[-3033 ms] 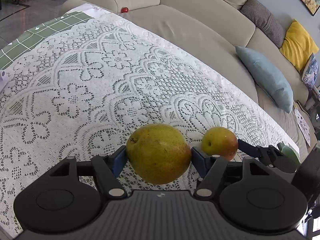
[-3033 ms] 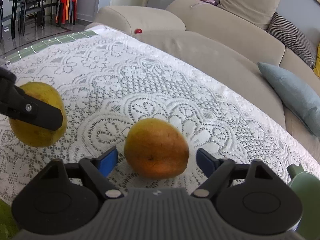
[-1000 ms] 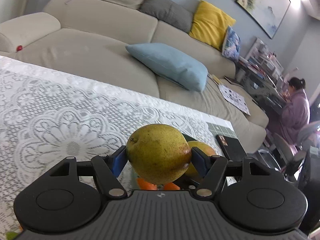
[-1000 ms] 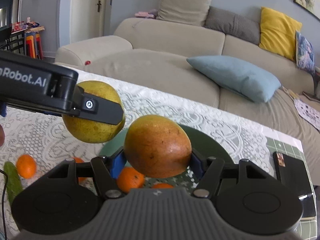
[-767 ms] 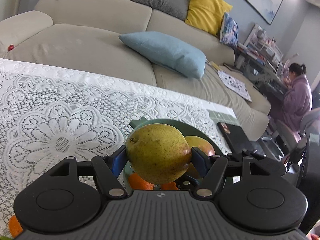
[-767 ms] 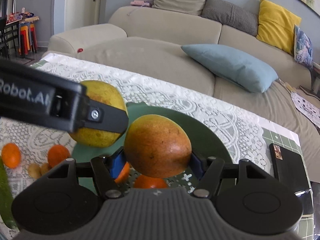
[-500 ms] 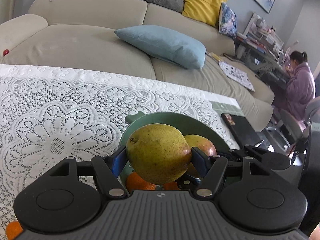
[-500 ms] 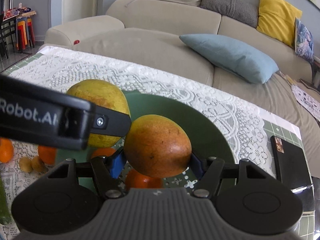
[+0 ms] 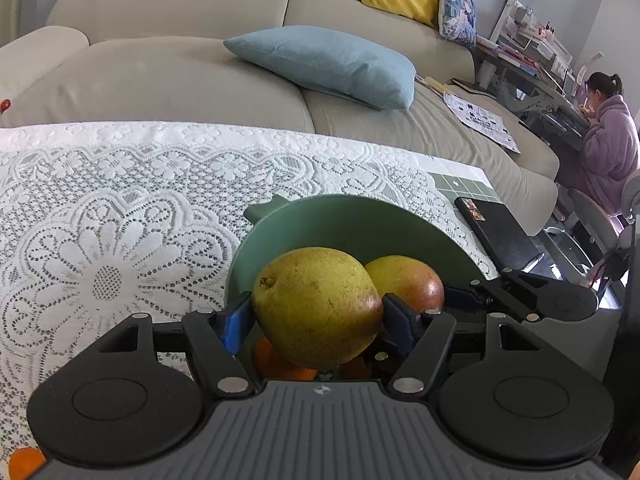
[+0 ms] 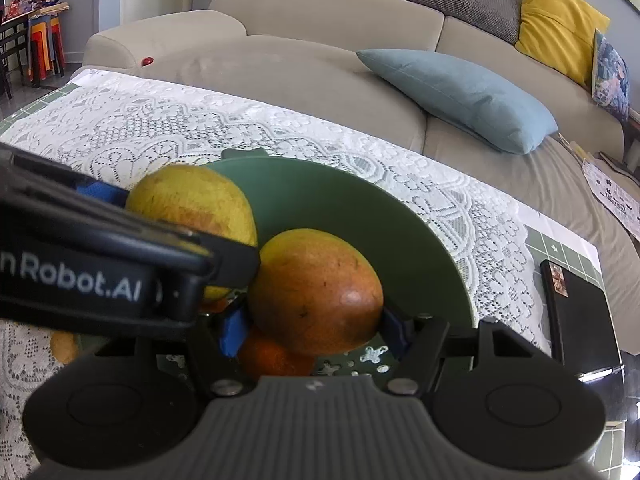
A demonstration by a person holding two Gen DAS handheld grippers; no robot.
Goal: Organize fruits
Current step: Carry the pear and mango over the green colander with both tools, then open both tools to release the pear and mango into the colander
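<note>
My left gripper [image 9: 316, 316] is shut on a yellow-green pear [image 9: 316, 304] and holds it over the near part of a green bowl [image 9: 352, 220]. My right gripper [image 10: 314, 326] is shut on an orange-red mango [image 10: 316, 294] and holds it over the same bowl [image 10: 360, 216], just right of the pear [image 10: 192, 200]. In the left wrist view the mango [image 9: 408, 280] shows behind the pear. Oranges [image 10: 272, 354] lie in the bowl under both fruits, mostly hidden.
The bowl stands on a white lace tablecloth [image 9: 120, 208]. A black phone [image 10: 576, 312] lies on the table's right end. A loose orange [image 9: 24, 462] lies at the near left. A beige sofa [image 9: 180, 80] with a blue cushion [image 9: 332, 64] runs behind the table.
Both grippers have carried their fruit from the tablecloth to above the green bowl and lowered toward it. Both stay shut on their fruit.
</note>
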